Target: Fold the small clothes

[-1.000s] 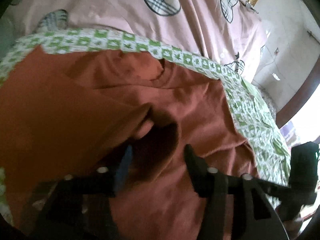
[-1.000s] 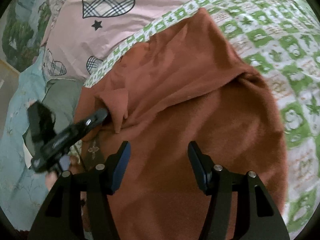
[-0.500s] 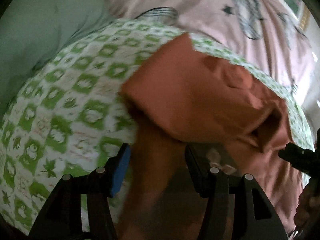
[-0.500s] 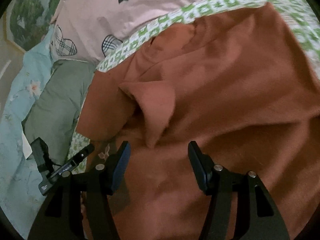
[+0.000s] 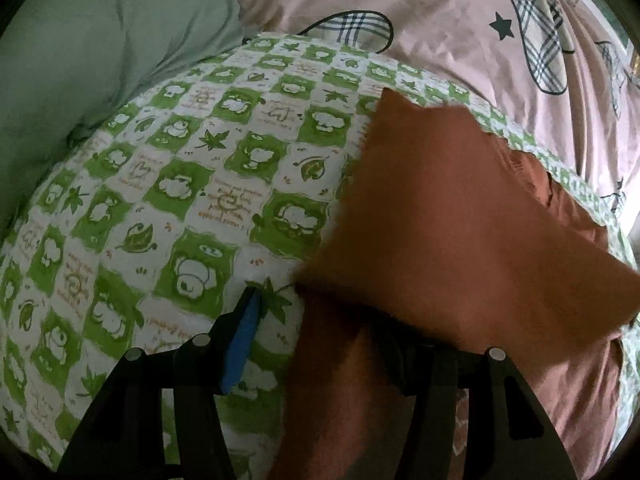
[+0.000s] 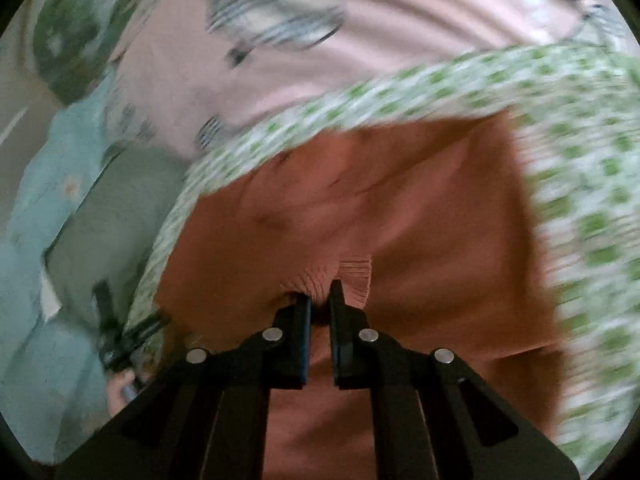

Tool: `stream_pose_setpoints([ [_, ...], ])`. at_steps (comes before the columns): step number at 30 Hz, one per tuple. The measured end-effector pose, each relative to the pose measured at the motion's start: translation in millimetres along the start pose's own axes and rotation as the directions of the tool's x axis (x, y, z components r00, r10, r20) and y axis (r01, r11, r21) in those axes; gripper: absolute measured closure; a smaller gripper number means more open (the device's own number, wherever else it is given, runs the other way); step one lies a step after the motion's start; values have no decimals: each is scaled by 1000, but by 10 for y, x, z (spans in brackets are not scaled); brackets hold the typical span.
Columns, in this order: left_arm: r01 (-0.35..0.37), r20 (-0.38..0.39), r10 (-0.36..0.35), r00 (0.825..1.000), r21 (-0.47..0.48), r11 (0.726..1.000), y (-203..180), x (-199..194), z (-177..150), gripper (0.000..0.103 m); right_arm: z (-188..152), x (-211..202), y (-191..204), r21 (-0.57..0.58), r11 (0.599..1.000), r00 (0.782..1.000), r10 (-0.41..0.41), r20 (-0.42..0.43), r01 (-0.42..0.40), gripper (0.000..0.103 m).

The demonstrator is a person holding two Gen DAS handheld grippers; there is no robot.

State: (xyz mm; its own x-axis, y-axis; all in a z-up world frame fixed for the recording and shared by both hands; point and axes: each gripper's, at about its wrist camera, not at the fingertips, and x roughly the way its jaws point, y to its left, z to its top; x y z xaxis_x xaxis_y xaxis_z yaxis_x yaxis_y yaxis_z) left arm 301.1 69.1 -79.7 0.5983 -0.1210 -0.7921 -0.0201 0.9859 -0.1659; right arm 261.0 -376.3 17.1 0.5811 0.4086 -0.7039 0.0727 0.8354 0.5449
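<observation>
Right gripper (image 6: 319, 294) fingers now closing, pinching the rust garment's (image 6: 420, 208) cuff; left gripper (image 5: 316, 320) fingers wide.

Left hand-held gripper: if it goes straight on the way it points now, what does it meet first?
Probably the rust-brown garment just ahead of the left hand-held gripper, lying on the green checked cover; depth is unclear.

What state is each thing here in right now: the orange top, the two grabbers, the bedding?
Orange top: partly folded, one flap doubled over, lying on the bed.
Ribbed cuff: bunched between the right gripper's jaws.
Right gripper: jaws closing, pinching the cuff.
Left gripper: open, one finger hidden under the top.
Green checked quilt: spread flat under the top.
Pink sheet: wrinkled, behind the quilt.
</observation>
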Motion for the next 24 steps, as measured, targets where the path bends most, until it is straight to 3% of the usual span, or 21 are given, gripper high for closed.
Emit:
stream_pose_setpoints([
  [3, -3, 9, 3, 1000, 18, 1000, -56, 14, -16, 42, 147, -176, -495, 130, 980, 985, -163, 60, 154, 79],
  [4, -13, 16, 13, 1000, 24, 1000, -70, 6, -35, 42, 144, -201, -648, 185, 970, 983, -172, 62, 158, 58],
  [5, -22, 22, 21, 1000, 28, 999, -79, 6, -47, 42, 116, -222, -733, 217, 965, 984, -164, 70, 145, 44],
  [10, 5, 27, -5, 1000, -6, 1000, -16, 16, -56, 42, -213, -242, -788, 233, 968, 991, -109, 79, 88, 42],
  [14, 8, 44, -7, 999, -29, 1000, 21, -14, -77, 42, -365, -79, -719, 189, 977, 992, -113, 54, 101, 42],
  [22, 75, 69, -68, 995, -115, 990, 185, -34, -95, 43, -137, 3, -708, 130, 981, 981, -161, 105, 147, 42],
  [24, 75, 69, -68, 995, -116, 990, 184, -30, -93, 43, -62, 112, -678, 86, 983, 982, -167, 83, 160, 49],
])
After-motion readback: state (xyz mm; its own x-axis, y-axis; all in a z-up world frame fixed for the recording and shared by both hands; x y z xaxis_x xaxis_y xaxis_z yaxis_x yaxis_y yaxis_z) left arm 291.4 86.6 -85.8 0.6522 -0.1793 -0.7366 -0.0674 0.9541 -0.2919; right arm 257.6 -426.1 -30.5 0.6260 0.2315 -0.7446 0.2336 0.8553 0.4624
